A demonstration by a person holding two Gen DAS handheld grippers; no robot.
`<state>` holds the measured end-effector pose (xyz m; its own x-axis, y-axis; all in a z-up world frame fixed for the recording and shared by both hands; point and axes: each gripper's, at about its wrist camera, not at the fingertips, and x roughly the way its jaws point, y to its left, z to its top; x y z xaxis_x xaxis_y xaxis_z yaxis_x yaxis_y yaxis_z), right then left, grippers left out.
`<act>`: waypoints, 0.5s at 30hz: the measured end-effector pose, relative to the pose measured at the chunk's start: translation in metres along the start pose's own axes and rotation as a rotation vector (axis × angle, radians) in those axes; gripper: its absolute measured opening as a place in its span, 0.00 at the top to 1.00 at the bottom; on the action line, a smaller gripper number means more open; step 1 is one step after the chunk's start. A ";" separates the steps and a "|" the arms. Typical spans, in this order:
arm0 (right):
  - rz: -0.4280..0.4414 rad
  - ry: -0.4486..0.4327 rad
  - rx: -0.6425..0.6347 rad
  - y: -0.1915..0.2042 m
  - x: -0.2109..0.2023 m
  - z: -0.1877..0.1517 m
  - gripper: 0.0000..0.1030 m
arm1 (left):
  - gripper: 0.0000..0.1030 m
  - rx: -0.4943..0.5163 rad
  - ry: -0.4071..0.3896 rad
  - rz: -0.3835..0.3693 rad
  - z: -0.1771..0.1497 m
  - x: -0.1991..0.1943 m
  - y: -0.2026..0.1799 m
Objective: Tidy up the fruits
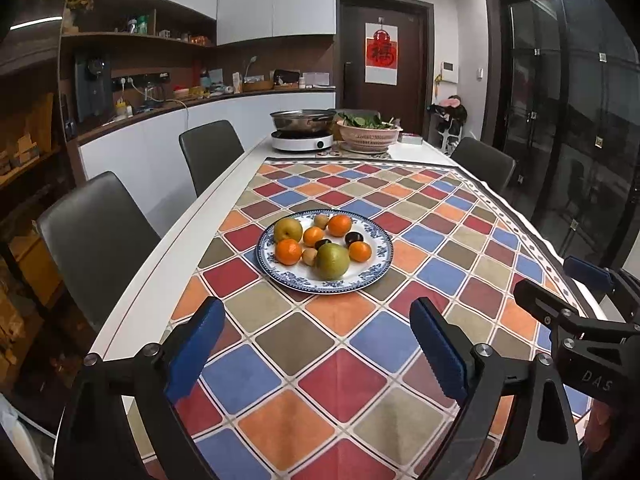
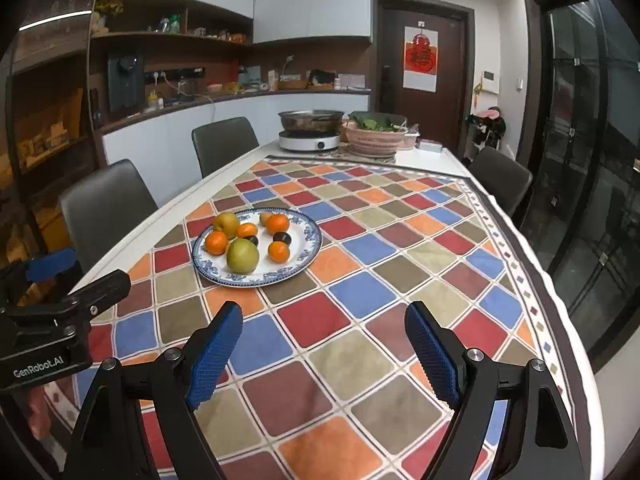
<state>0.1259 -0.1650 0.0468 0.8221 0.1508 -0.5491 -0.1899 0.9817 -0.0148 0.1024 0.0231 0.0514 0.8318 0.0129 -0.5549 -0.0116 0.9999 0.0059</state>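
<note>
Left wrist view: the left gripper (image 1: 318, 344), jaws spread and empty, hangs over the checked cloth (image 1: 360, 364) on the desk (image 1: 168, 264). The plate (image 1: 378, 264) of fruits (image 1: 331, 261) lies beyond the jaws, apart from them. The right gripper (image 1: 560, 292) is cut off at the frame's edge.

Right wrist view: the right gripper (image 2: 324, 344) has its jaws spread and empty; the plate (image 2: 308, 248) sits ahead toward the left. One small fruit is hidden behind the green fruit (image 2: 242, 256).

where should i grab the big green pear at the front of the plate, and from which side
Grip the green pear across its wide belly, coming from the near, open side. It sits by the plate rim closest to both grippers, with oranges and small fruit crowded behind it. A slightly raised approach probably clears the rim. The left gripper faces it, jaws open and empty.
</note>
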 end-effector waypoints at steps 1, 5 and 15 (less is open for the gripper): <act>-0.003 -0.005 0.002 -0.001 -0.003 -0.001 0.19 | 0.07 0.001 -0.004 -0.001 -0.001 -0.003 -0.001; -0.014 -0.028 0.004 -0.002 -0.017 -0.002 0.19 | 0.02 0.009 -0.035 0.003 -0.005 -0.018 -0.004; -0.024 -0.083 0.014 -0.003 -0.044 -0.011 0.19 | 0.00 0.019 -0.060 0.014 -0.017 -0.039 -0.008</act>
<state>0.0842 -0.1754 0.0625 0.8681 0.1353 -0.4775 -0.1622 0.9866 -0.0154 0.0611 0.0149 0.0590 0.8633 0.0266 -0.5040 -0.0134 0.9995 0.0299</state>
